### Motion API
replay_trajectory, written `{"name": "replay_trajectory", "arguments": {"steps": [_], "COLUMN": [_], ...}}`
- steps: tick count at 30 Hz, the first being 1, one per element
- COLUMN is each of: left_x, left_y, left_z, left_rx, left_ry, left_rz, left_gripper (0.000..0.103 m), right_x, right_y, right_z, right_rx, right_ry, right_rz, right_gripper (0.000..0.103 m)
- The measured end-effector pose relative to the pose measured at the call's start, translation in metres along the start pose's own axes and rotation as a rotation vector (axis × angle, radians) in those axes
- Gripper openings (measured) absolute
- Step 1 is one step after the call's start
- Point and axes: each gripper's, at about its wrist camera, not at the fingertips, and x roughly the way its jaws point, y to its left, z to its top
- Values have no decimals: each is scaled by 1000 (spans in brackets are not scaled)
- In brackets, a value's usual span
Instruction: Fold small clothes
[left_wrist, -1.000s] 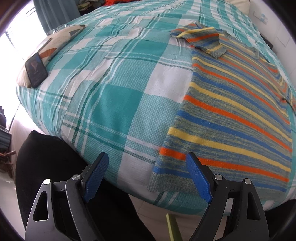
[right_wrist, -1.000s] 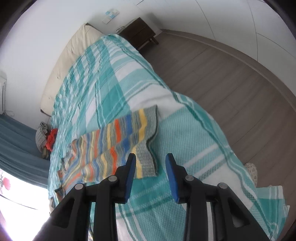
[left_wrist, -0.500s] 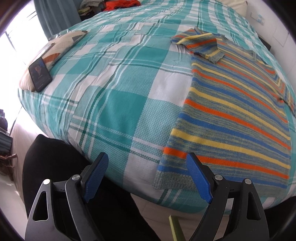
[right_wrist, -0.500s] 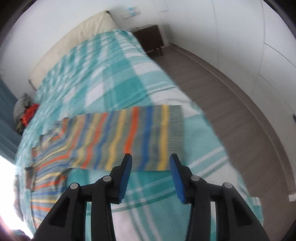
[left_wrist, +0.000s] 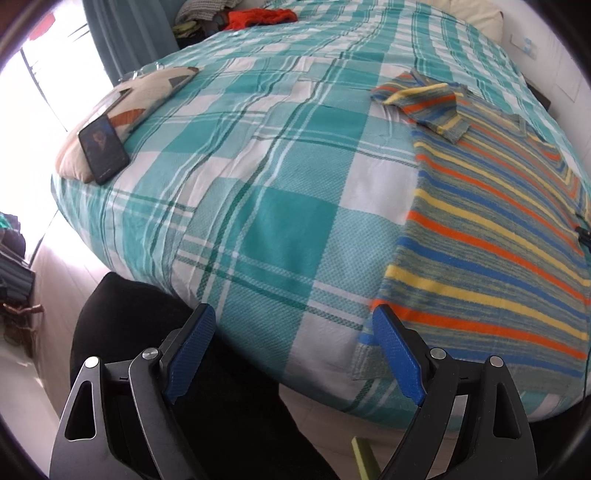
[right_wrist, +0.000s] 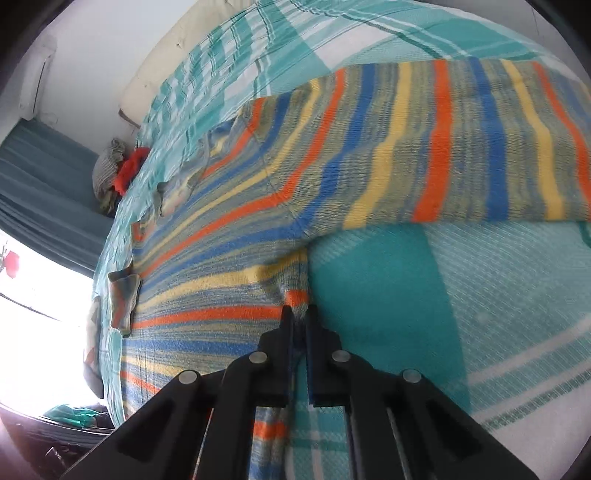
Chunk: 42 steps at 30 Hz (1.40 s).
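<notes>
Clamping down now, the right gripper (right_wrist: 299, 314) has just been closing and its jaws meet on the side edge of the sweater (right_wrist: 369, 155), just below the armpit, with a pinch of striped knit between the tips. That sweater lies flat on the bed (right_wrist: 480, 295), on the teal-and-white plaid cover; in the right wrist view one sleeve stretches out to the right across the far side.

Over on the left wrist view, the left gripper (left_wrist: 295, 343) hangs wide open above the near edge of the bed (left_wrist: 258, 184), nothing between its blue pads (left_wrist: 192, 347). The sweater (left_wrist: 491, 236) sits on the right half of the bed, hem toward the near edge, its right pad just over the hem corner. The far sleeve is folded back onto the chest.

Far left, a phone (left_wrist: 103, 149) leans on a pillow (left_wrist: 122, 110). At the far end lies a heap of clothes (left_wrist: 236, 14), one of them red.
</notes>
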Motion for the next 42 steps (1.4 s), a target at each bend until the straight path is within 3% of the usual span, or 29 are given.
{"name": "replay_trajectory", "arguments": {"steps": [1,3,5,7,12,19,24,26,28,31,33,34,35,36,39,42], "left_x": [6,13,6,-5,-22,-27,14,42,76,122,133,132,130,126,99,97], "left_y": [5,11,11,6,-14,-53,-142,-174,-195,-195,-175,-164,-152,-138,-79,12], "left_z": [-1,-1,3,10,42,121,149,161,175,195,206,211,216,221,237,252], "left_rx": [-15,-49,-58,-20,119,267,587,655,663,544,381,319,265,209,51,-223], "left_ry": [22,55,26,-33,-139,-183,-192,-147,-84,0,21,14,30,38,-58,-112], "left_rz": [-2,-24,-51,-38,-42,-265,-217,-221,-205,-226,-319,-334,-373,-426,-463,-431], "left_gripper": [88,87,87,88,88,94,92,82,80,79,59,18,4,4,3,3], "right_x": [-2,-4,-15,-39,-102,-143,-147,-140,-132,-125,-122,-121,-120,-120,-116,-113], "right_y": [1,5,9,13,11,-23,-30,-24,-19,-15,-11,-9,-7,-6,-4,-6], "right_z": [-2,-1,-3,-10,-53,-126,-130,-125,-125,-129,-132,-133,-134,-134,-133,-133], "right_rx": [-16,-48,-66,-90,-181,-130,-57,-100,-136,-146,-165,-179,-192,-202,-214,-210], "right_ry": [1,8,-5,-66,-203,-281,-312,-310,-296,-275,-264,-261,-262,-265,-265,-257], "right_rz": [-8,-13,-13,-23,-115,-208,-176,-207,-224,-203,-198,-200,-204,-207,-216,-219], "right_gripper": [5,17,52,70,72,74,74,74,74,74,74,74,74,74,74,74]}}
